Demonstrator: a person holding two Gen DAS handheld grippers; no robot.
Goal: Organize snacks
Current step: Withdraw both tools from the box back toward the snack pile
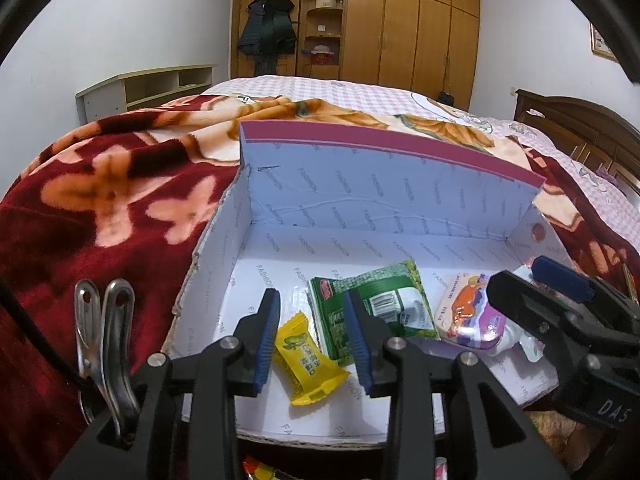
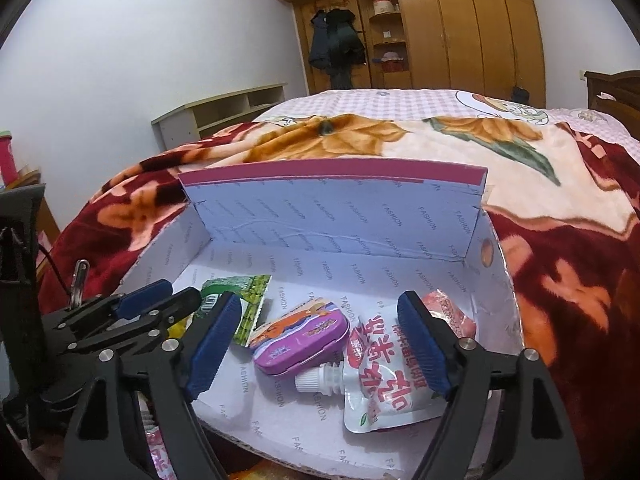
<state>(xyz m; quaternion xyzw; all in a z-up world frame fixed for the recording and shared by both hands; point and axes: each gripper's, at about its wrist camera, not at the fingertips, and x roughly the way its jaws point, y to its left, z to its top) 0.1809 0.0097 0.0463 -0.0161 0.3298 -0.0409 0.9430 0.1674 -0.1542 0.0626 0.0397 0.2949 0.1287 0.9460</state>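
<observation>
An open white cardboard box (image 1: 380, 208) (image 2: 328, 216) lies on a bed. Inside lie a yellow candy (image 1: 308, 364), a green packet (image 1: 372, 304) (image 2: 244, 304), a purple tin (image 1: 468, 320) (image 2: 300, 336), a white spouted pouch (image 2: 380, 384) and a pink packet (image 2: 452, 312). My left gripper (image 1: 314, 340) is open over the yellow candy, empty; it also shows in the right wrist view (image 2: 160, 300). My right gripper (image 2: 320, 344) is open wide and empty, above the tin and pouch; it also shows in the left wrist view (image 1: 528, 280).
A red floral blanket (image 1: 100, 200) (image 2: 560, 260) surrounds the box on the bed. More snack packets (image 1: 260, 472) (image 2: 156, 452) lie below the box's near edge. A wooden wardrobe (image 1: 400, 20) and a low shelf (image 1: 152, 84) stand behind.
</observation>
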